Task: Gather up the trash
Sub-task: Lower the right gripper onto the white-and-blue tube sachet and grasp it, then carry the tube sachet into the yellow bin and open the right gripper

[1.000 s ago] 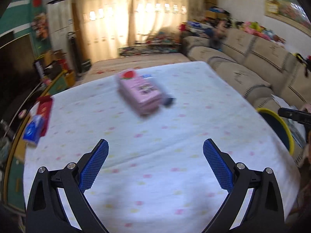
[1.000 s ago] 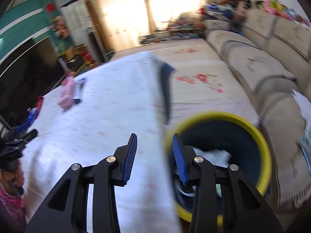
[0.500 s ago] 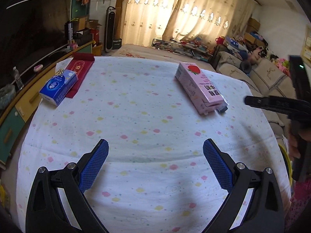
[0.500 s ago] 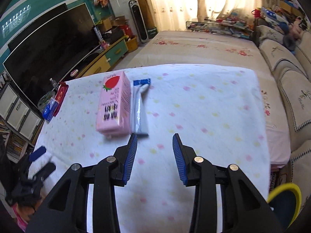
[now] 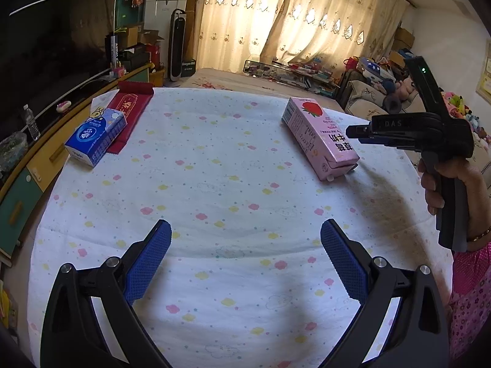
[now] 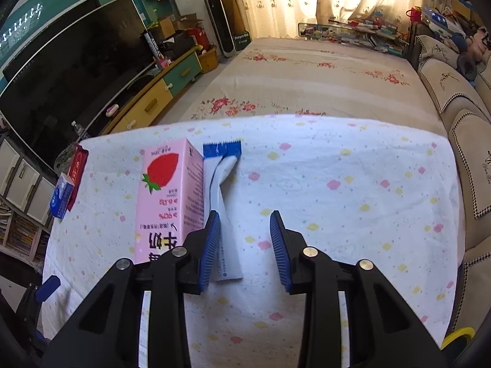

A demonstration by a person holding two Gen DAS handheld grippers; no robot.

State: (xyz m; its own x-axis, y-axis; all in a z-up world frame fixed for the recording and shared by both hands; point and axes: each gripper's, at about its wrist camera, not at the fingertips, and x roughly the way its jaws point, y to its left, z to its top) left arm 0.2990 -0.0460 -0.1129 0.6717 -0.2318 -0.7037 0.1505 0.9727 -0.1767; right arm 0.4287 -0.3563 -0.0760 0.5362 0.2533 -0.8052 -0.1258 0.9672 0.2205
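We reached our right tongs (image 6: 245, 239), spread and empty, over the crumpled white-and-blue plastic wrapper (image 6: 223, 202) beside the pink strawberry milk carton (image 6: 168, 196) on the counter (image 6: 353, 202); next, lower and pinch it. Our left tongs (image 5: 245, 257) hung spread.

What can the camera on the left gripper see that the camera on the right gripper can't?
Only the left wrist view shows the hand holding the right gripper. Only the right wrist view clearly shows the white and blue wrapper beside the carton and a yellow bin rim. Both show the pink strawberry milk carton, blue tissue pack and spotted tablecloth.
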